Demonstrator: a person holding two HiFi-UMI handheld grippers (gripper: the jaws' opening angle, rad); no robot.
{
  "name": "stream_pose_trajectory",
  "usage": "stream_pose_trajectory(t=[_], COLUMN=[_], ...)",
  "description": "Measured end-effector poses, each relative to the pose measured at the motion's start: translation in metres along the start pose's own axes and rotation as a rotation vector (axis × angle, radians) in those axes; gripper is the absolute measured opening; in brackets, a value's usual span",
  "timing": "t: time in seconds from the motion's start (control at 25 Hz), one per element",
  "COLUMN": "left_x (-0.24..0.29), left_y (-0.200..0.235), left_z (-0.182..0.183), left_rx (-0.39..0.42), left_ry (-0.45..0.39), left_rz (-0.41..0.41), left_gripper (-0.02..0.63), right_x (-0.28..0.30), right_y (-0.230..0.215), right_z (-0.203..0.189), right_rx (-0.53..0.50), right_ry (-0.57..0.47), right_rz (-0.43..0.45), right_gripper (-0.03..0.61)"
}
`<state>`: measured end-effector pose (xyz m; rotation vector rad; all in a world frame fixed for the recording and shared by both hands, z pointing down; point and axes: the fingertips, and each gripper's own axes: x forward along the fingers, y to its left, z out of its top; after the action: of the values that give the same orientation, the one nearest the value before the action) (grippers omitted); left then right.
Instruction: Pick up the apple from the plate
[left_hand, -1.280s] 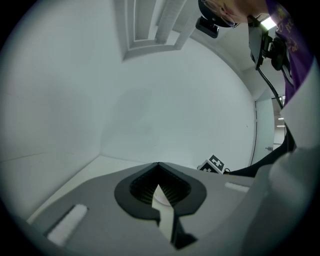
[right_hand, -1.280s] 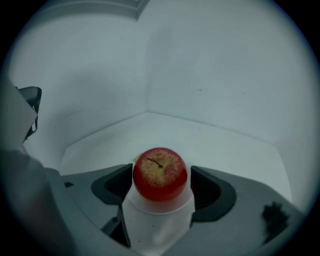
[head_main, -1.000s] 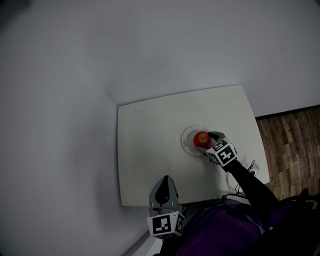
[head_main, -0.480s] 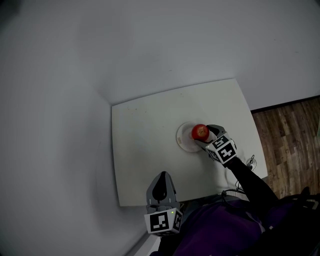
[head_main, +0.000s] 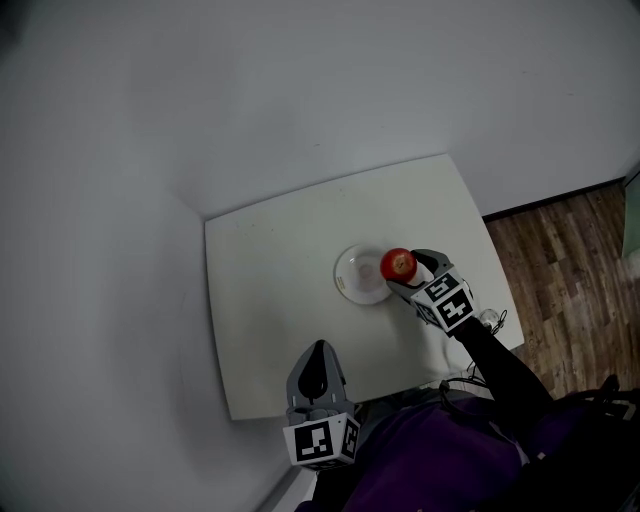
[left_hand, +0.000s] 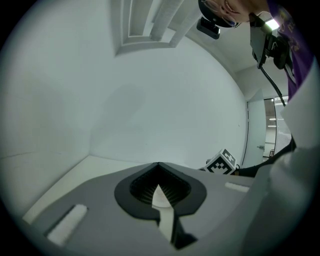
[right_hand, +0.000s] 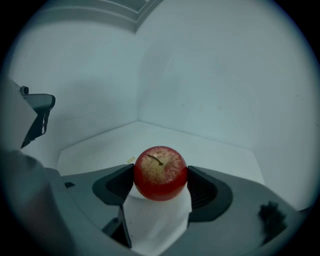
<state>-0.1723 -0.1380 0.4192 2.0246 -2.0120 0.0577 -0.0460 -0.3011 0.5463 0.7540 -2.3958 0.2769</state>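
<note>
Walls (head_main: 300, 90) flank the table (head_main: 265, 330) behind and left; plate (head_main: 352, 276) mid-table.

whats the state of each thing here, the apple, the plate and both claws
red apple: clamped between the right claw's jaws, stem up, seemingly raised clear of the plate
round white plate: empty, flat on the white table
right claw: shut on the red apple
left claw: jaws together, holding nothing, low by the table's near edge
</note>
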Motion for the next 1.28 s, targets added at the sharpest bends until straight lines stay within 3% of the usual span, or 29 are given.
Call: stream_pose_trajectory(t=[0.48,1.28], left_x=[0.008,0.007], left_y=[-0.018,-0.036], left_z=[-0.007,-0.013], left_rx=[-0.019,-0.012], left_ry=[0.000,0.027], left_rz=[-0.052,-0.074], left_gripper=[0.006,0.006], right_x=[-0.038,-0.055], right_y=[-0.023,-0.012], right_z=[-0.030,-0.083], right_rx=[0.043,0.068], right_ry=[0.034,0.098], right_rz=[-0.066,-0.033], right_gripper=[0.351,0.351])
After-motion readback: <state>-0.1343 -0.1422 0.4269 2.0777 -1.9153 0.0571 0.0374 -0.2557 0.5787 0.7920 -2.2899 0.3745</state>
